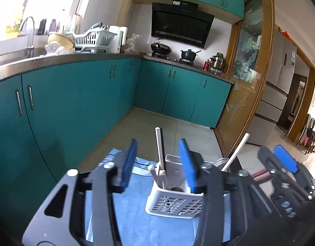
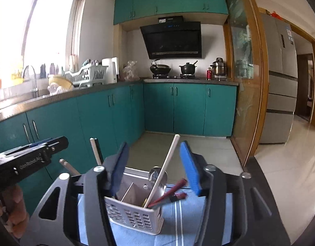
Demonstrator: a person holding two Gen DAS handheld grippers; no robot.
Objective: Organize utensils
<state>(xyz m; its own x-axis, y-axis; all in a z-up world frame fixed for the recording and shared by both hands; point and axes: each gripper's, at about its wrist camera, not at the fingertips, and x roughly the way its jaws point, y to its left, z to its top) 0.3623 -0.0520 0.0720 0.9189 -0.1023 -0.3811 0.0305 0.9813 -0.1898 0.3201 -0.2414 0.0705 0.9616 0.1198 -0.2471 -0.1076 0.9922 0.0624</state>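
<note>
Already done: the white caddy [image 2: 134, 215] in the lower middle of the frame held white chopsticks [image 2: 167, 168], red chopsticks [image 2: 173, 192] and a metal spoon [image 2: 154, 174], all leaning inside it.
Left to do: no loose utensil showed on the blue towel [image 1: 132, 209]; probably little remained.
Left gripper [image 1: 157, 164]: jaws apart, nothing between the pads, the caddy just behind.
Right gripper [image 2: 155, 168]: jaws apart, holding nothing; the white chopstick passed between them without touching.
Edges: the towel's far edge was close behind the caddy, the floor below.
Open room: free above and to the right; the two grippers stood near each other.
</note>
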